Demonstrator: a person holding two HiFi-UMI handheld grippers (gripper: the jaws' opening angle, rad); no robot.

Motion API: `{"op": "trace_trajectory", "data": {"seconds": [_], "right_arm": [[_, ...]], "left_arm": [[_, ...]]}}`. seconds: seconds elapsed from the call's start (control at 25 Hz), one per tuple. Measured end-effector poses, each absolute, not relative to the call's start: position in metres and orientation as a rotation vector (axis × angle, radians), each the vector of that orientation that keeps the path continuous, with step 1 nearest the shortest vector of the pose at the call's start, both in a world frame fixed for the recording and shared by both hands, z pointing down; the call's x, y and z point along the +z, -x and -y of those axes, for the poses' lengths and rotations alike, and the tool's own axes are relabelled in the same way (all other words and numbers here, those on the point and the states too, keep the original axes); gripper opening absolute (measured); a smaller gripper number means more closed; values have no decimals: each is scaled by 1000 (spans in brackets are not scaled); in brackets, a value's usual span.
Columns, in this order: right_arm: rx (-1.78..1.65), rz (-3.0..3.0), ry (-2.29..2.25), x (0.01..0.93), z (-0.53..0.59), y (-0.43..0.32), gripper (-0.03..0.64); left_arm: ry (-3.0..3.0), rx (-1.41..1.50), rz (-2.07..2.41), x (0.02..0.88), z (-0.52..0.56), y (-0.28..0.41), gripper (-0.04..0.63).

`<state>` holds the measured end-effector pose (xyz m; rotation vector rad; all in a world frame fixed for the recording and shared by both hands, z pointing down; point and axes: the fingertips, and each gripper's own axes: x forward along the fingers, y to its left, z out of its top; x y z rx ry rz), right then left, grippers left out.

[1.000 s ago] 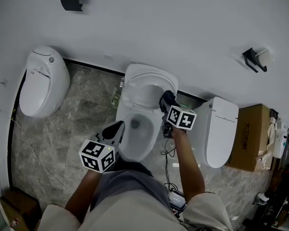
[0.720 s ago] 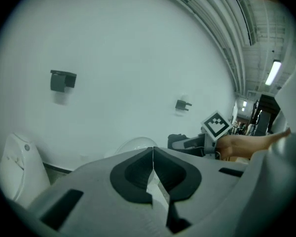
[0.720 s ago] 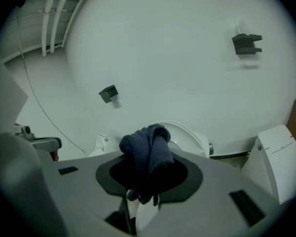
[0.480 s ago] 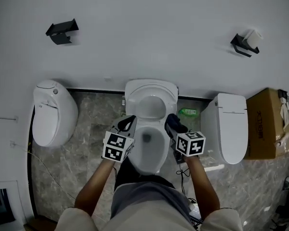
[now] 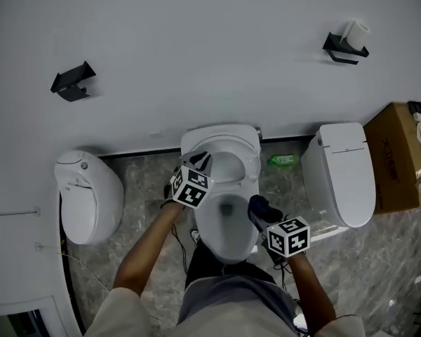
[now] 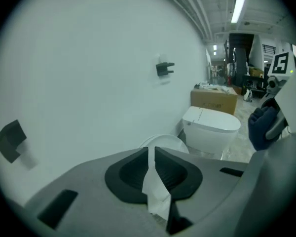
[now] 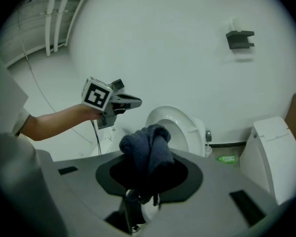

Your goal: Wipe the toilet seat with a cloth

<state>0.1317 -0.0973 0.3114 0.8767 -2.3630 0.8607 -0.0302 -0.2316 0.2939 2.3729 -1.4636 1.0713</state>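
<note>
As the left gripper (image 5: 198,162), clenched on a white tissue scrap (image 6: 155,190), swung up from the bowl's near side to the raised toilet seat (image 5: 247,161), the right gripper (image 5: 261,209) drew back to the bowl's right rim, clamping the dark cloth (image 7: 149,149). Wiping looked about to start.

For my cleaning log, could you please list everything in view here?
middle toilet: one, white, centre, lid raised
other toilets: two, white, left and right of it
wall holders: two, black, on white wall; right one carries a roll
cardboard box: one, brown, far right
green item: one, floor between middle and right toilets
cloth: one, dark blue, in right gripper
tissue: one, white, in left gripper
grippers: two, grey, at middle toilet
forearms: two, bare, bottom centre
</note>
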Motion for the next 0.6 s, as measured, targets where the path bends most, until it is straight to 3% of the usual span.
{"op": "trace_trajectory", "data": {"seconds": [0.08, 0.16, 0.36, 0.6], "right_arm": [[884, 2351, -886, 313, 92, -135, 106], [912, 2334, -896, 317, 86, -136, 106], [964, 2280, -935, 330, 69, -137, 106], [997, 2239, -1029, 334, 65, -151, 106]], "left_arm": [[-2385, 1169, 1437, 304, 253, 29, 29], [-2401, 1283, 1390, 316, 271, 27, 108], [-2422, 1549, 1254, 355, 298, 24, 159], [-2402, 1739, 1208, 385, 314, 28, 173]]}}
